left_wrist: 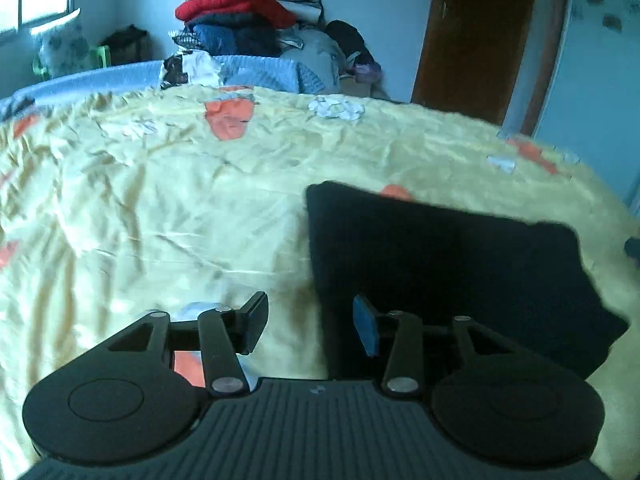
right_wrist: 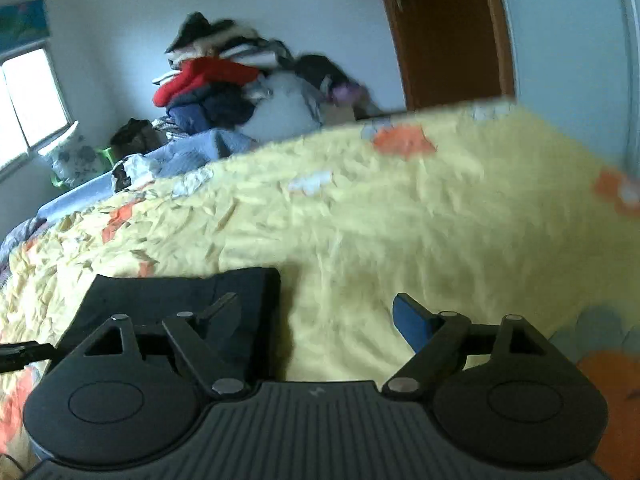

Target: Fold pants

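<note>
Folded dark navy pants (left_wrist: 452, 276) lie on the yellow floral bedspread (left_wrist: 160, 208); left gripper (left_wrist: 310, 326) and right gripper (right_wrist: 316, 316) both spread apart, empty.

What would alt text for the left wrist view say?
Dark pants, folded into a compact block, lie on a wrinkled yellow bedspread, just ahead and right of the open, empty left gripper. A pile of clothes and a brown door stand behind.

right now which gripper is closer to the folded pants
Roughly equal; the left gripper looks marginally nearer, straddling the left edge of the folded pants. The right gripper hangs open off their right edge.
</note>
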